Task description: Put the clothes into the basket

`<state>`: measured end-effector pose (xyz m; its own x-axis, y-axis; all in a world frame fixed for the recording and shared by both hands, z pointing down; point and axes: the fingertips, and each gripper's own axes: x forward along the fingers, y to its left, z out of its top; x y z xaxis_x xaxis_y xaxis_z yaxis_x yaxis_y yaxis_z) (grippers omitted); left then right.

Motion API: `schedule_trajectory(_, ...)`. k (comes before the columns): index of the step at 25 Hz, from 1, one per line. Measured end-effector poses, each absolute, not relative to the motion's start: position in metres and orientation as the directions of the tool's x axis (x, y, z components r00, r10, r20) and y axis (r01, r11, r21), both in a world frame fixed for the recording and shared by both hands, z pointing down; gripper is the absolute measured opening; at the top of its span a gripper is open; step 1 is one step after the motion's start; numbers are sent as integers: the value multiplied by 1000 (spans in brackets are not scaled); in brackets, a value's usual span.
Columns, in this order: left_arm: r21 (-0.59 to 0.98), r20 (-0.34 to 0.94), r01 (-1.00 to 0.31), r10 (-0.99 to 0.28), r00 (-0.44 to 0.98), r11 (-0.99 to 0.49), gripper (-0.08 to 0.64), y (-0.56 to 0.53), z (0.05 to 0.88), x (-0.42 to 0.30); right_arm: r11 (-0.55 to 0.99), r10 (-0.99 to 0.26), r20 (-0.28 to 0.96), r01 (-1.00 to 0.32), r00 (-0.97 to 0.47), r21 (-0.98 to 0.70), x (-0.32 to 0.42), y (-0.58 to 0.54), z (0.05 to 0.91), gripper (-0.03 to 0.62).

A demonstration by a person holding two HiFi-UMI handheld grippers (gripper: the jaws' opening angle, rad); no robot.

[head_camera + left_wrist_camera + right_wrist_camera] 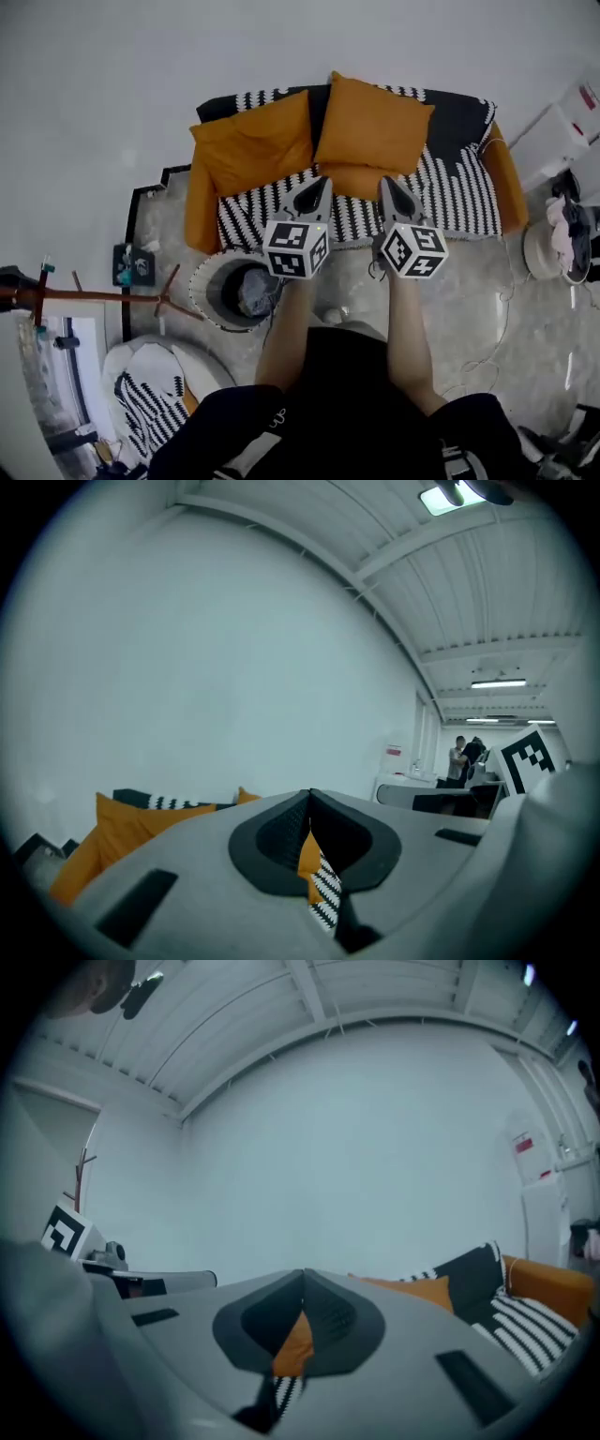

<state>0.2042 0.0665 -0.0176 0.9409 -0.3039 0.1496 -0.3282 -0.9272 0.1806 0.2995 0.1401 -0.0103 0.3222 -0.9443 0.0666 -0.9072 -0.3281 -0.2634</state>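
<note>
1. Left hand-held gripper (317, 192) (309, 797): held up, pointing toward the sofa, jaws closed tip to tip, gripping nothing. Only sofa orange and stripes seen through the slit behind the tips.
2. Right hand-held gripper (394, 194) (303, 1277): same pose, jaws pressed together, empty.
3. Both side by side, near each other, not touching, marker cubes facing the head view.
4. Round white woven basket (201, 281): on the floor, lower left of the left hand-held gripper in the head view, just in front of the sofa's left end.
5. Crumpled grey garment (256, 292): inside the basket.
6. Sofa under a black-and-white striped throw (450, 187), against the white wall. Two orange square cushions (253, 141) leaning on its back.
7. Heap of pale clothes (560, 225): at the right edge on a round pale stand, well apart from the basket. Garment types too small to tell.
8. Brown wooden coat rack (103, 298): at the left edge.
</note>
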Motion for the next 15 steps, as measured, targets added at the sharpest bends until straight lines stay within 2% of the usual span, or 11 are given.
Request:
schedule_trajectory(7,81,113,-213,-204,973,-974,9,125,-64,270,-414,-901,-33,-880,433,-233,354,207,-65,11)
schedule_trajectory(15,48,115,-148,-141,983,-988,9,158,-71,296,-459,-876,-45,-858,480,-232,372,242,-69,11)
